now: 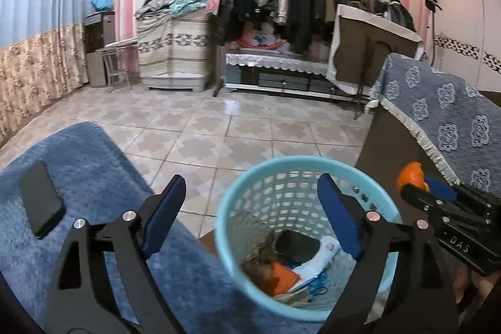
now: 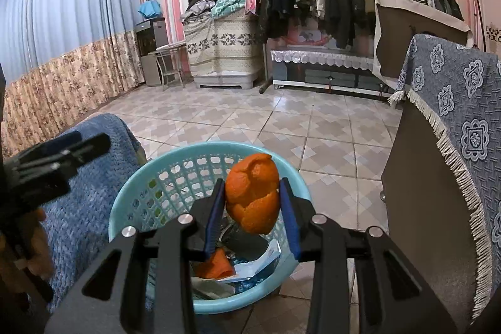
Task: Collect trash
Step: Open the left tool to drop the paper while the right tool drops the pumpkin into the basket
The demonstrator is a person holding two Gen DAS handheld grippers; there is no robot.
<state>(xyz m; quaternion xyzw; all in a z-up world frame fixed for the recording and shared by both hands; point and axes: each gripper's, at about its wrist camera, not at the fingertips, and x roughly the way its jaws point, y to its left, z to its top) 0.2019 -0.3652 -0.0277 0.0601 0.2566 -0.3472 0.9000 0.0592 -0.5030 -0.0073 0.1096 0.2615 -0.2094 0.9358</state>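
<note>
While your right claw clamps the orange peel above the blue basket and your left claw gapes empty, centre it over the opening before letting go.

You have a tiled floor carrying the light-blue basket, which stands upright between a blue blanketed seat and a cloth-draped cabinet. A dark phone lies flat on the blanket.

Left gripper angled downward, jaws spread wide and empty, right gripper angled downward, jaws clamped.
</note>
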